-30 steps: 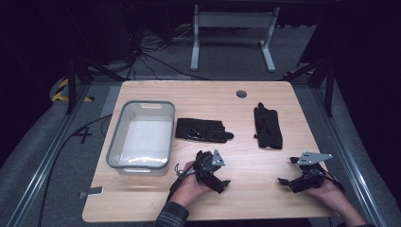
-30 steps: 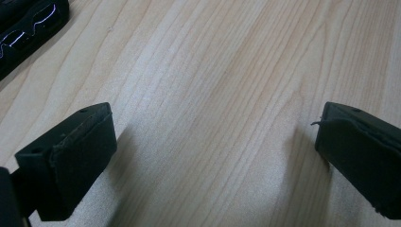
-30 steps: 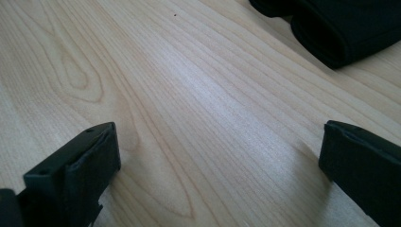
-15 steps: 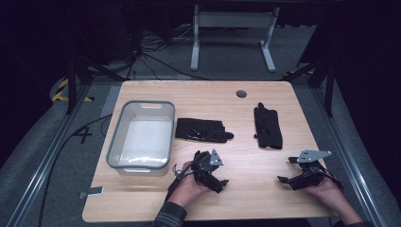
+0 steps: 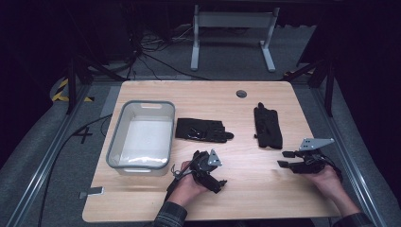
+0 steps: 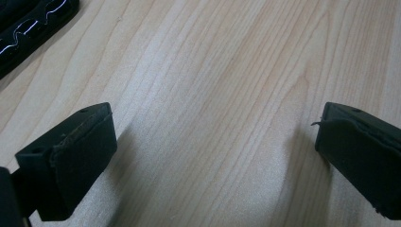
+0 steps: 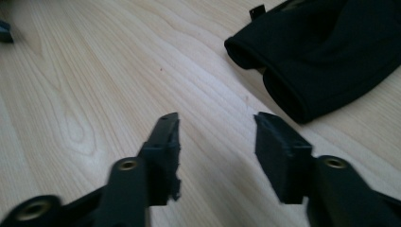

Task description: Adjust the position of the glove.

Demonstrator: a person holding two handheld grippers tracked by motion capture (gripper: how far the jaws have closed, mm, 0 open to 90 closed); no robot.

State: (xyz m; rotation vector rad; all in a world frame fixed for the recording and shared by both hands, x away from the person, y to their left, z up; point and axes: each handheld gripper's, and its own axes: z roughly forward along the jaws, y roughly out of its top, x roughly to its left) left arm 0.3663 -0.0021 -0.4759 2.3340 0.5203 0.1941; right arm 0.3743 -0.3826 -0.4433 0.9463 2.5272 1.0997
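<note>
Your right gripper [image 5: 286,159]: near the bench's right edge, jaws half-spread, just been closing, nothing between them. Nearest glove [image 5: 267,126] lies just beyond. Your left gripper [image 5: 215,182]: front edge, spread wide over bare wood (2nd glove [image 5: 202,130] beside the tub [image 5: 141,135]).

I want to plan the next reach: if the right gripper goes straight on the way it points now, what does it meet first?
Probably bare table. The right gripper, open with nothing between its fingers, aims just left of the black glove; the glove's cuff lies close beside that line, so a slight drift would touch it.
</note>
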